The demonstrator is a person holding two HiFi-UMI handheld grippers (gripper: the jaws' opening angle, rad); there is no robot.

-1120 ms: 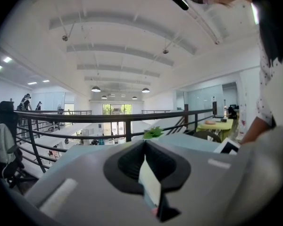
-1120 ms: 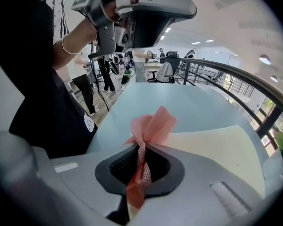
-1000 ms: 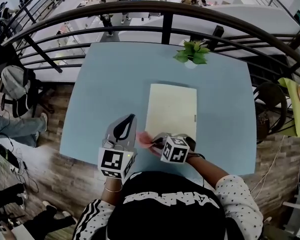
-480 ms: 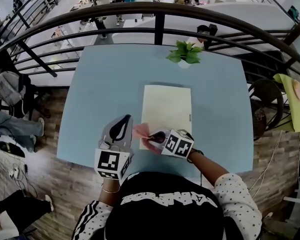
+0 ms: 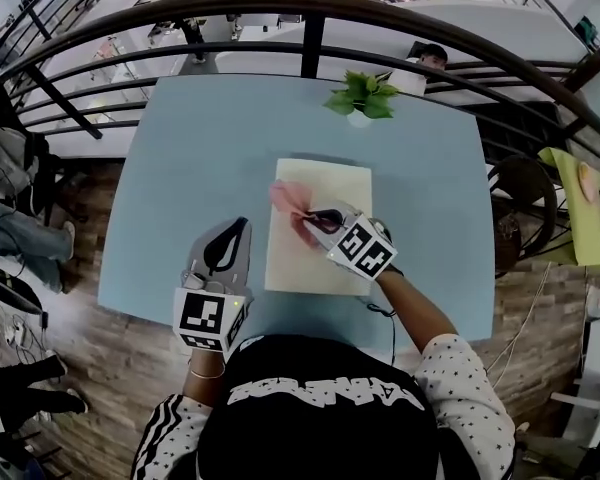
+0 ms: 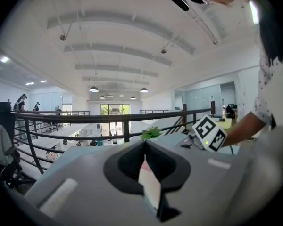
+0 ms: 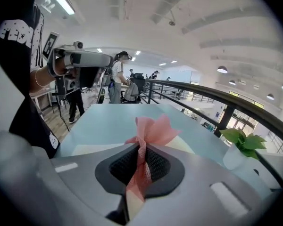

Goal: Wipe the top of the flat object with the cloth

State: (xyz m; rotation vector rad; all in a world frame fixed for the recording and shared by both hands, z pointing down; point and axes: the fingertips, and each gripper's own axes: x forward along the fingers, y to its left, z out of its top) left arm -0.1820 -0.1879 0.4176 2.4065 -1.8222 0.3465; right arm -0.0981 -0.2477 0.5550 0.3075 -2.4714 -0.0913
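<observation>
R claw clamped tight on the pink cloth. Its own view shows the cloth twisted thin betw. the two jaws, w/ a loose ruffle fanning out past the tips. Cloth end sits on the flat cream board, ahead of the R claw and near the board's upper-left part. Board lies flat on the pale blue bench, directly under the R claw and stretching fwd of it and back toward the person. Can't tell how hard the cloth presses down.

L claw is closed, jaws together. It's off to the left of the R claw and a bit nearer the person, over bare bench just beside the board's left edge, not touching board or cloth. Its view looks out level across the bench.

Small potted plant stands well ahead of both claws at the bench's far edge. Dark railing runs beyond it.
</observation>
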